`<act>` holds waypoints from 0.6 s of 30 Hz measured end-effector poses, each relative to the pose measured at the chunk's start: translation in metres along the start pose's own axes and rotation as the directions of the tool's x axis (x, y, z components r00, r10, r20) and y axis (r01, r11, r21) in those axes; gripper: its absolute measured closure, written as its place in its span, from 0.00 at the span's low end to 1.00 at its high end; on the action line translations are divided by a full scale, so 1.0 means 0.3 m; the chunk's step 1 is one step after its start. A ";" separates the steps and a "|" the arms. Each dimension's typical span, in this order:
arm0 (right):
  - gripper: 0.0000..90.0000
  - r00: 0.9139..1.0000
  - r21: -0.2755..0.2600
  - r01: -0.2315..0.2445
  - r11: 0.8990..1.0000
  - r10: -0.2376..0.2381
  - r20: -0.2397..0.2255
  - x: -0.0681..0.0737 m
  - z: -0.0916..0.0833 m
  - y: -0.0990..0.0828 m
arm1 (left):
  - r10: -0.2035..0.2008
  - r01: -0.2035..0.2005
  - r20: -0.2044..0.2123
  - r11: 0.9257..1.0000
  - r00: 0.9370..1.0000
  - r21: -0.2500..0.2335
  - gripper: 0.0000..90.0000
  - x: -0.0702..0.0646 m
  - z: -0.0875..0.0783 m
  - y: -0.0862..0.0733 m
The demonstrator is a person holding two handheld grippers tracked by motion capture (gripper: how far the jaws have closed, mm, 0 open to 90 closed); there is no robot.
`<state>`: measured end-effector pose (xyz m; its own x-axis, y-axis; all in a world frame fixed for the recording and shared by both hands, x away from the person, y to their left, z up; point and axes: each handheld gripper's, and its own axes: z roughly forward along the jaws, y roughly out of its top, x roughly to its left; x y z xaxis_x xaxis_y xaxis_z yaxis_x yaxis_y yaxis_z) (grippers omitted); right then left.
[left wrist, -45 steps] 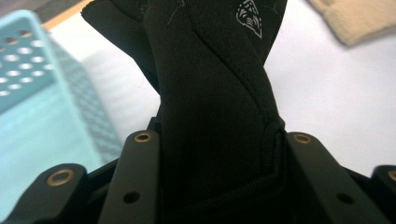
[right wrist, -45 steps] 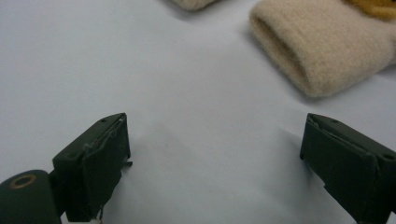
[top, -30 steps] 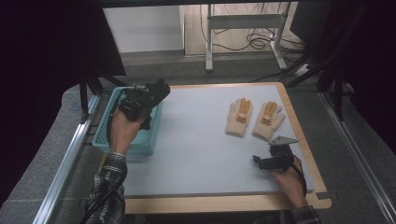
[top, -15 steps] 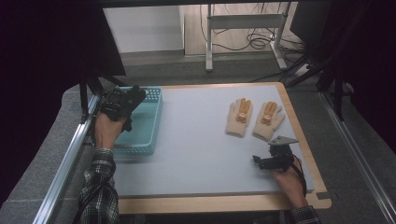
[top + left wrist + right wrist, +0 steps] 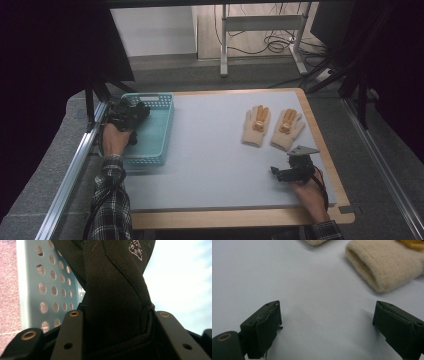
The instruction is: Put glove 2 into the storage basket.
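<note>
We count two beige gloves (image 5: pixel 257 126) (image 5: pixel 287 129) lying on the bench (image 5: pixel 210 160), one teal basket (image 5: pixel 152 131), one black glove (image 5: pixel 115 295), and two tongs (image 5: pixel 131 111) (image 5: pixel 281 172), one per hand.

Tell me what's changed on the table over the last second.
The left gripper swung from the basket's right side to the left rim of the teal basket, still clamped on a black glove. The right gripper stayed open near the table's front right, and the two beige gloves have not moved.
</note>
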<state>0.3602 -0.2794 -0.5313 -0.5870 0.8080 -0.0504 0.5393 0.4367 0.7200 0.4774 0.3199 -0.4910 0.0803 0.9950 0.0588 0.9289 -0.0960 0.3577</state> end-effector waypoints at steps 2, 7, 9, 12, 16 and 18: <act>0.09 1.000 -0.001 0.000 1.000 0.000 0.000 0.000 0.000 0.000 | 0.010 -0.009 -0.011 1.000 1.000 0.020 0.65 -0.003 0.015 0.004; 0.09 1.000 -0.001 0.000 1.000 0.000 0.000 0.000 0.000 0.000 | 0.037 -0.034 -0.045 0.997 0.998 0.063 0.50 -0.006 0.040 0.007; 0.09 1.000 -0.001 -0.001 1.000 0.001 -0.001 0.000 0.000 0.000 | 0.030 -0.028 -0.029 0.997 0.999 0.065 0.40 -0.005 0.041 0.005; 0.09 1.000 -0.001 0.000 1.000 0.000 0.000 0.000 0.000 0.000 | 0.018 -0.018 0.009 0.999 1.000 0.049 0.28 0.002 0.022 0.003; 0.09 1.000 -0.001 0.000 1.000 0.000 0.000 0.000 0.000 0.000 | 0.038 -0.037 0.037 0.999 0.999 -0.019 0.16 0.010 -0.030 -0.002; 0.09 1.000 -0.001 0.000 1.000 0.000 0.000 0.000 0.000 0.000 | 0.035 -0.033 0.060 0.998 0.998 -0.049 0.11 0.020 -0.057 -0.006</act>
<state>0.3602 -0.2792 -0.5314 -0.5871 0.8080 -0.0503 0.5387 0.4363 0.7207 0.4700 0.3255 -0.4755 0.1346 0.9908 0.0156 0.9071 -0.1295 0.4004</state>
